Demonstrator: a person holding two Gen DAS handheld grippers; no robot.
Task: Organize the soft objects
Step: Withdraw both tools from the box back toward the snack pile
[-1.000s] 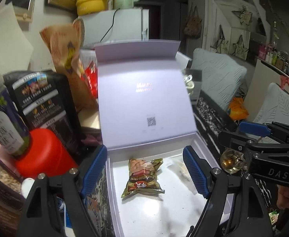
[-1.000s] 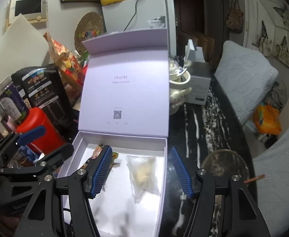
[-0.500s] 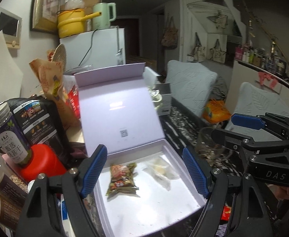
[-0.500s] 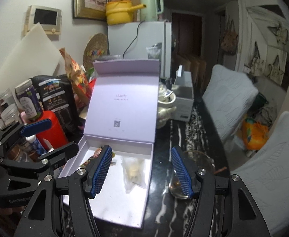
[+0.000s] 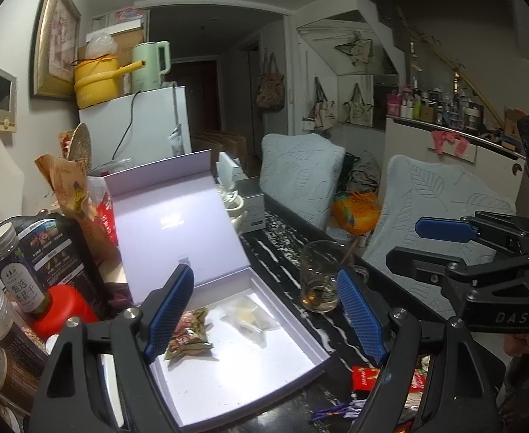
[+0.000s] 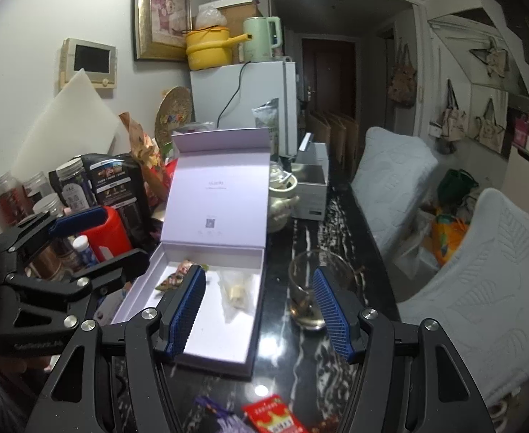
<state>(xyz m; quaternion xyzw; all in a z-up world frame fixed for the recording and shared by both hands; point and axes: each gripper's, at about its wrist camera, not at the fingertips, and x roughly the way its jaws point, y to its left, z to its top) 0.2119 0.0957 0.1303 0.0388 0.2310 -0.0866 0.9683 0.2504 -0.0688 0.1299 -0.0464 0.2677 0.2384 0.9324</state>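
Note:
An open lavender box (image 5: 235, 371) (image 6: 213, 328) lies on the dark marble table with its lid standing up. Inside lie a green and red snack packet (image 5: 188, 335) (image 6: 176, 278) and a clear bag (image 5: 251, 319) (image 6: 237, 290) with pale contents. My left gripper (image 5: 264, 274) (image 6: 125, 234) hovers above the box's near end; its jaws are opening and nothing is between them. My right gripper (image 6: 259, 272) (image 5: 405, 241) hangs open and empty over the box's right edge. A red packet (image 6: 271, 415) (image 5: 365, 377) and purple wrappers (image 6: 224, 418) lie on the table in front.
A glass (image 6: 307, 288) (image 5: 318, 278) with some liquid stands just right of the box. A red canister (image 5: 62, 310), jars (image 5: 15, 270) and dark bags crowd the left side. A white teapot (image 6: 282, 198) and a grey box (image 6: 311, 187) sit behind. Cushioned chairs line the right.
Both grippers have drawn back and up from the box, so it looks smaller and farther. The glass and the red packet have come into view. The two packets in the box have not moved.

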